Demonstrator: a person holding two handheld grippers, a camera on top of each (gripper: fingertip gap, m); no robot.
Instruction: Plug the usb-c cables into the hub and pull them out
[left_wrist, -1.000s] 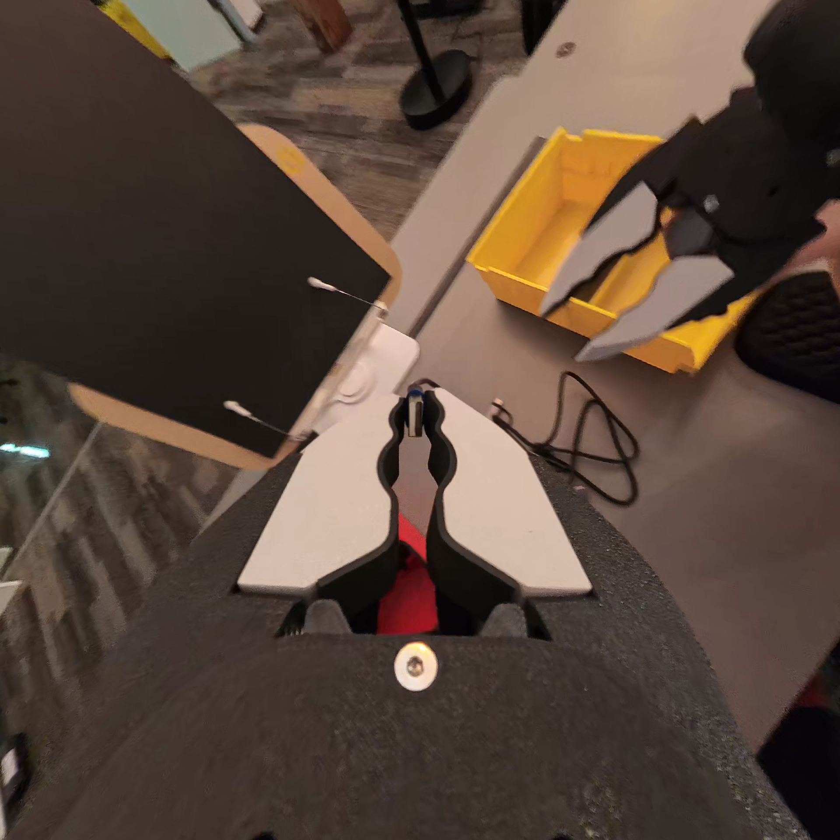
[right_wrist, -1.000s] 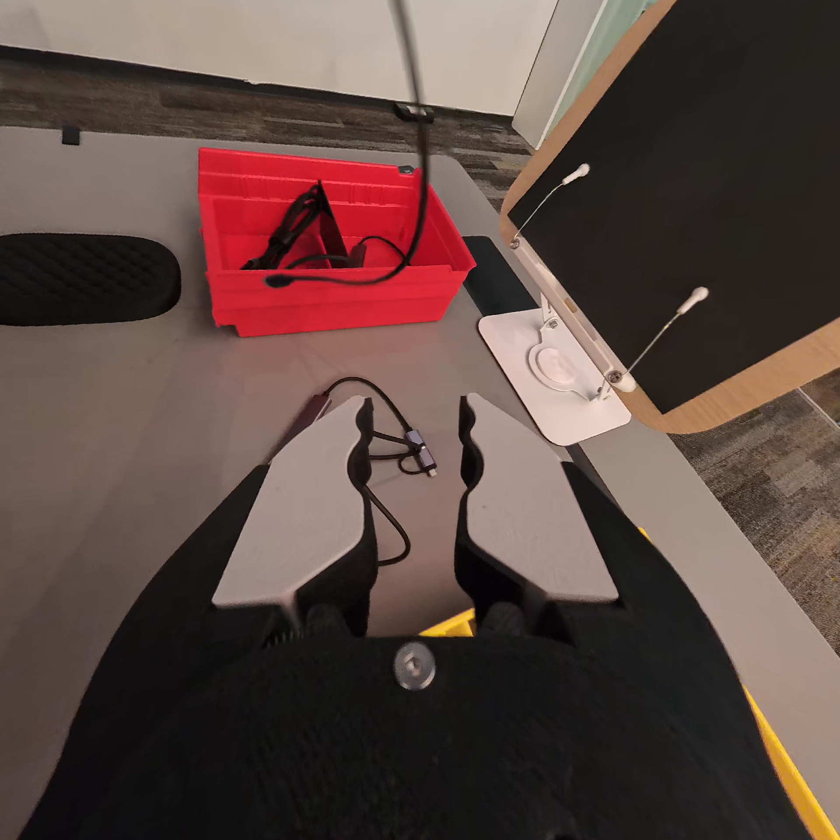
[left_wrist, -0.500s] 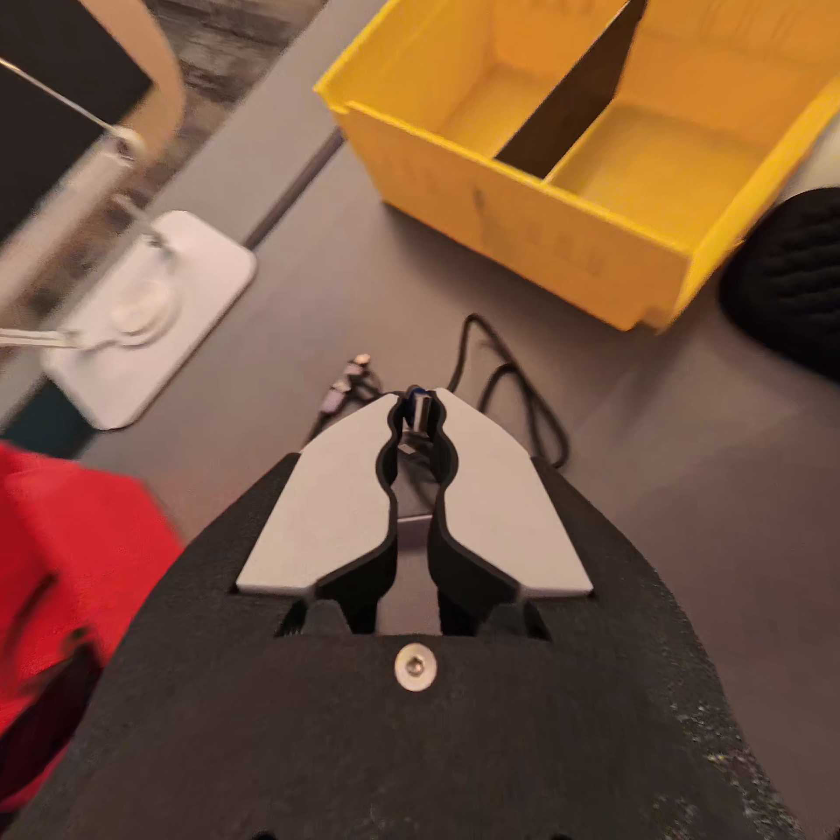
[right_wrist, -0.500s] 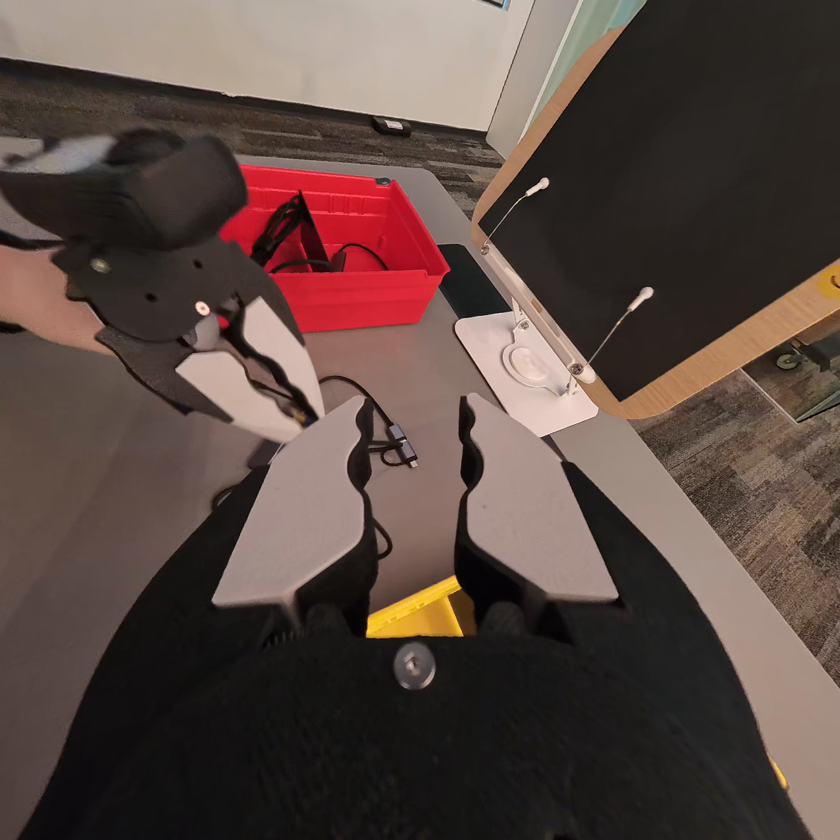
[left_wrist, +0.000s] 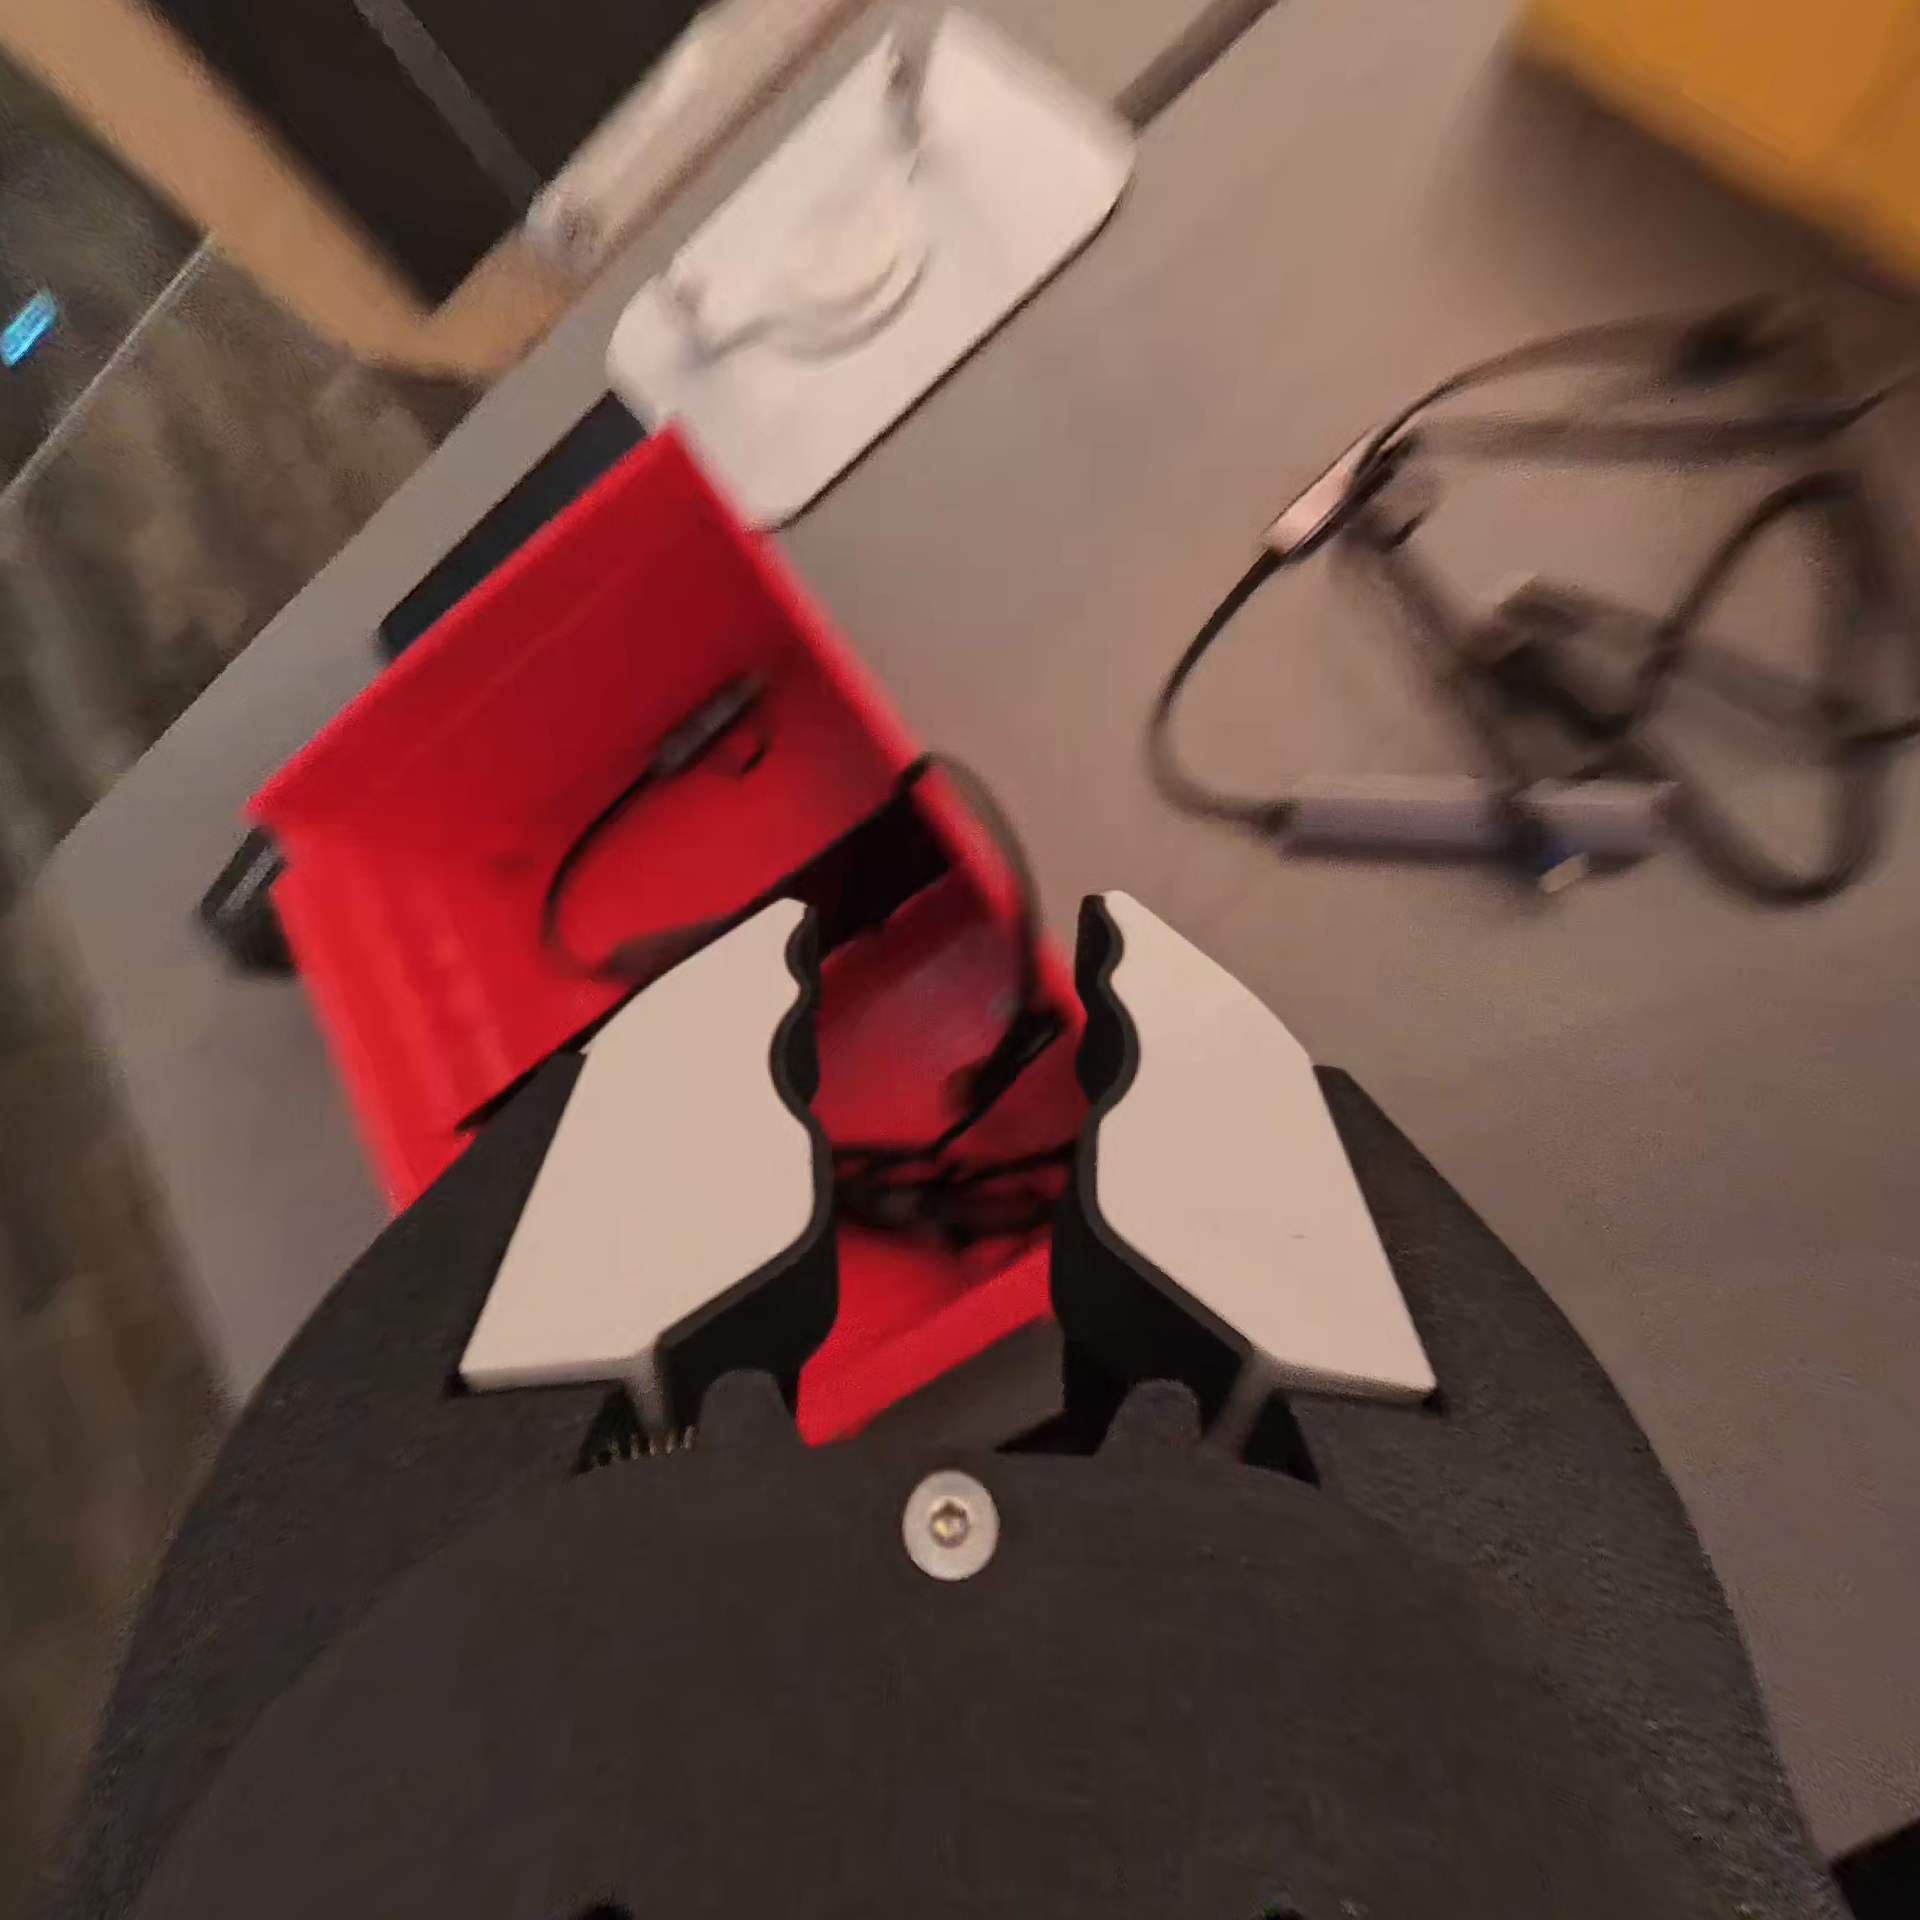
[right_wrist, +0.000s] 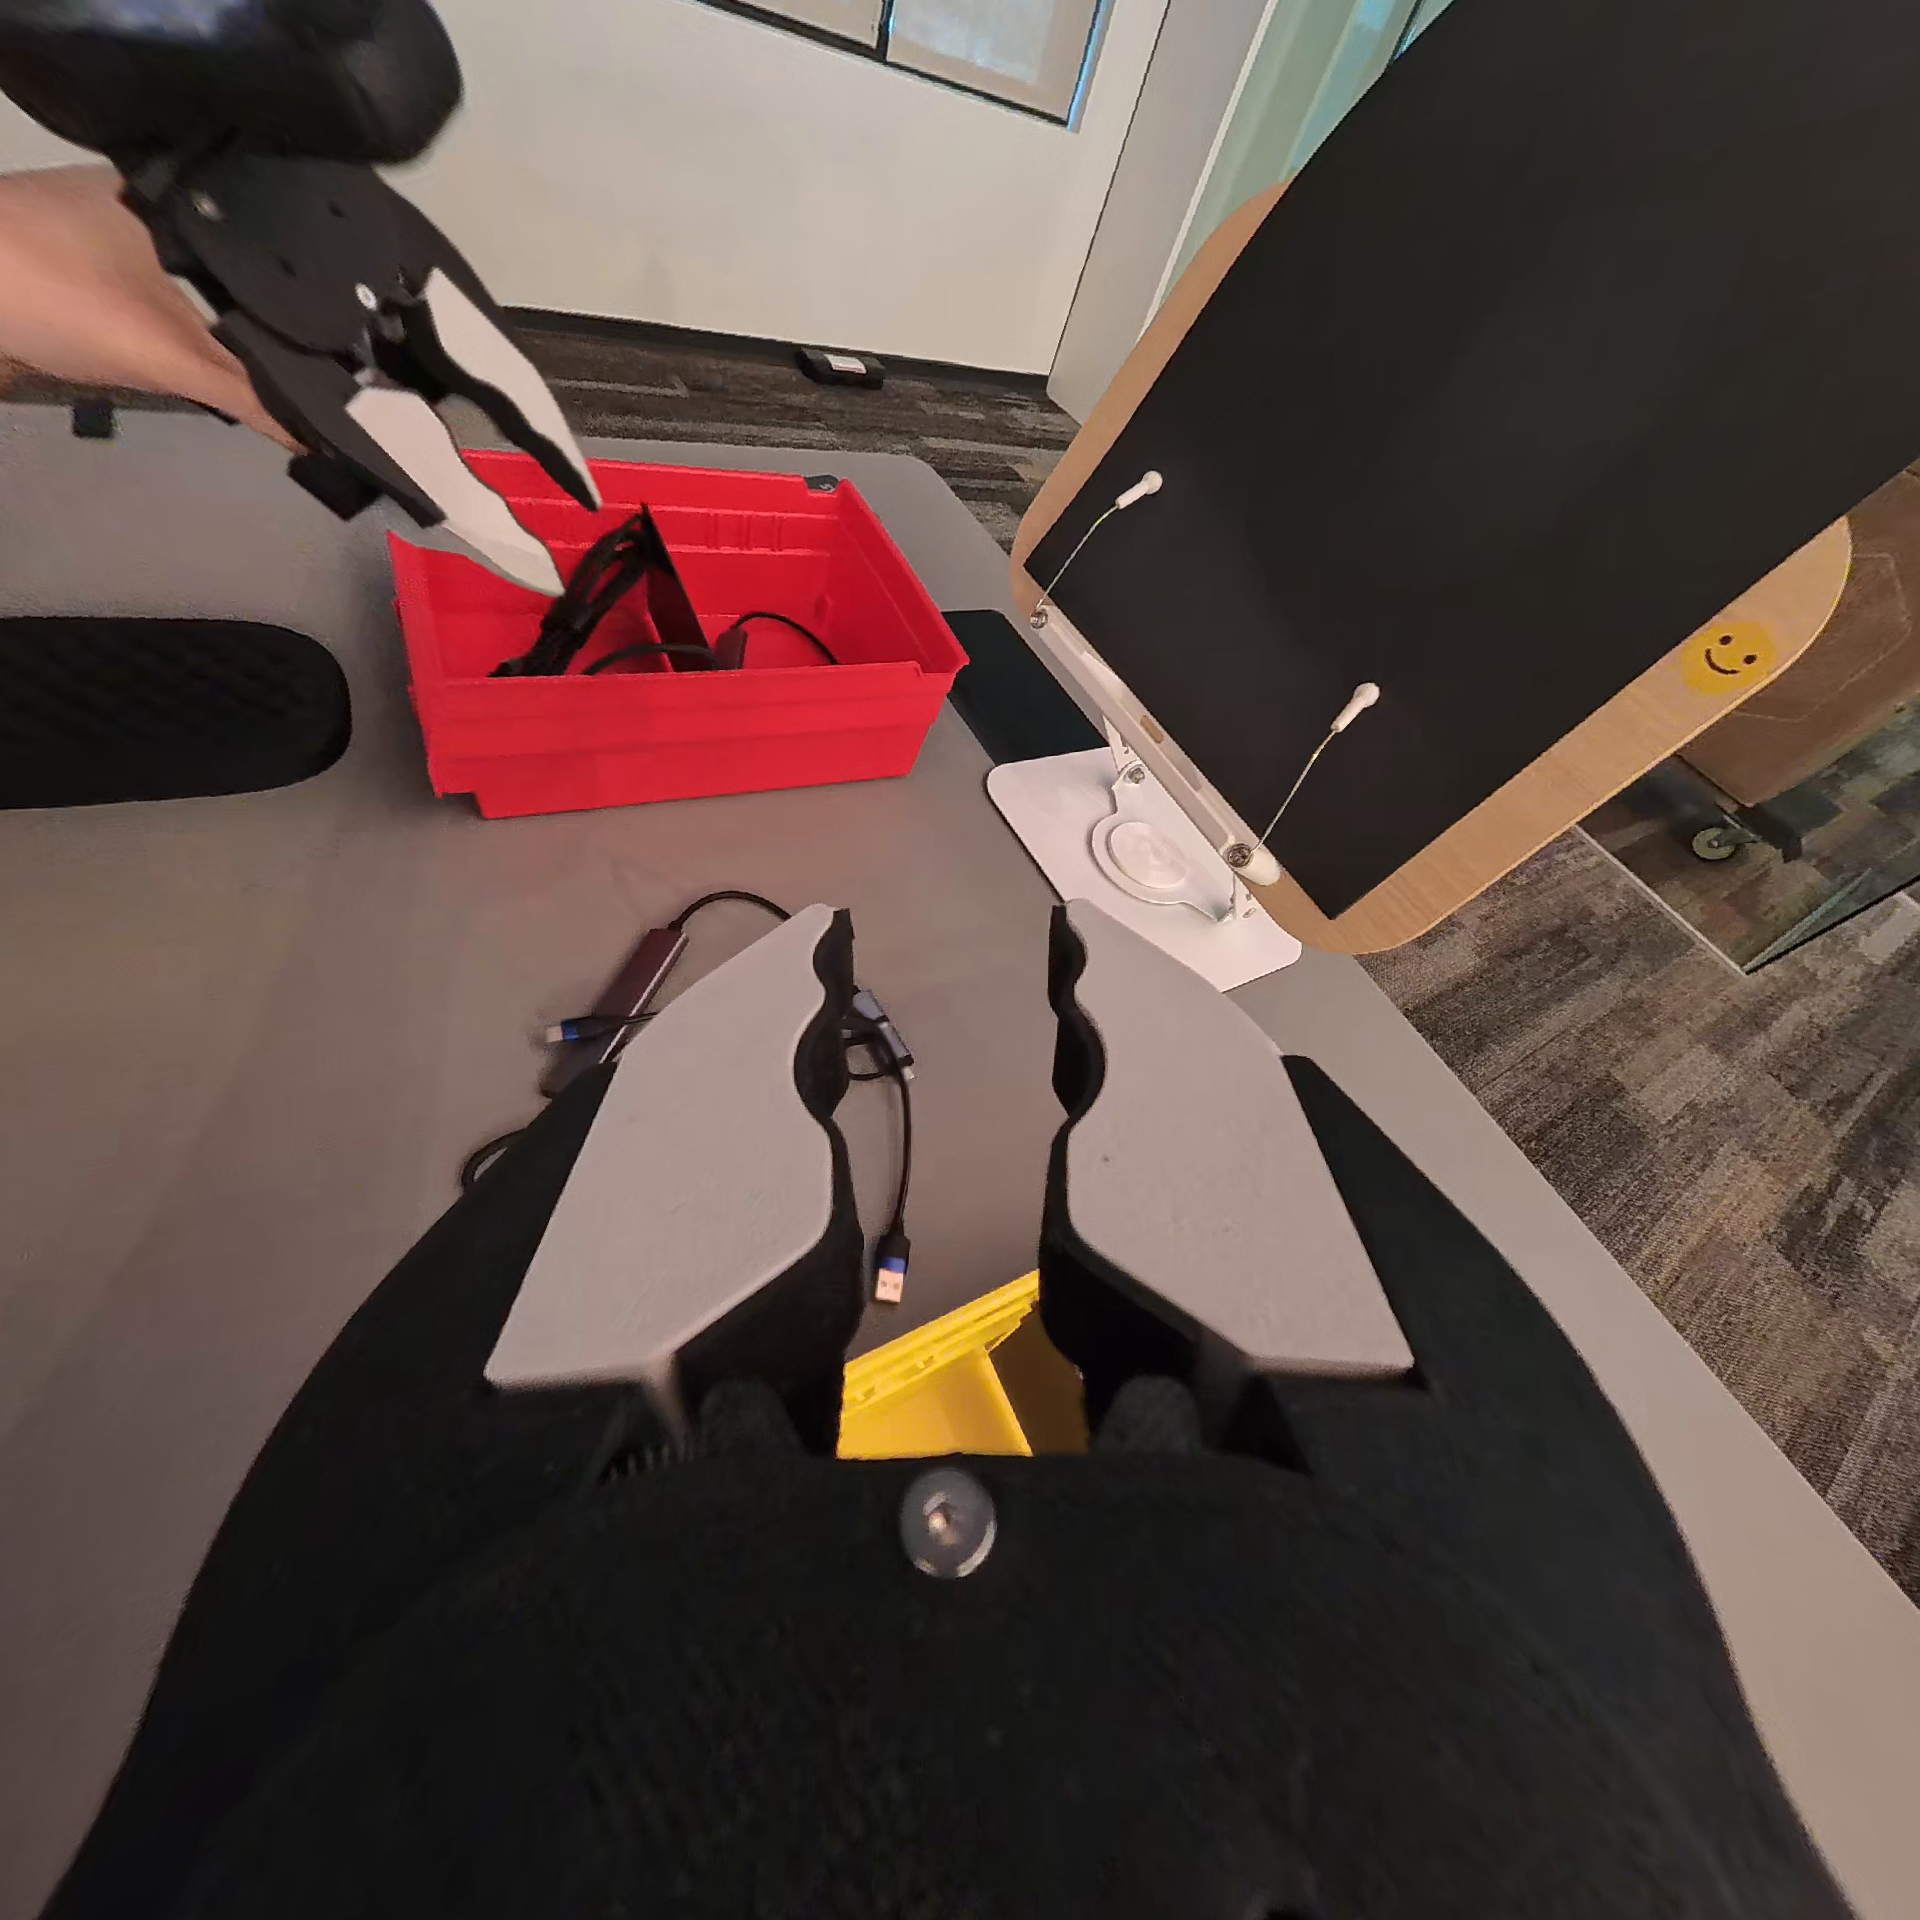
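- Your left gripper (left_wrist: 943, 940) hangs with its jaws apart, empty, over the red bin (left_wrist: 499, 831) at frame centre.
- Your right gripper (right_wrist: 948, 951) gapes empty above the hub (right_wrist: 632, 982) and cables (right_wrist: 902, 1153).

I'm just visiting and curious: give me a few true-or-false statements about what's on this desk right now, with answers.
1. The left tool hovers above the red bin. True.
2. The left tool grips a plug. False: it is open and empty.
3. The red bin is empty. False: black cables lie in it.
4. A blue-tipped plug lies loose on the desk. True.
5. The right tool is shut. False: it is open, holding nothing.
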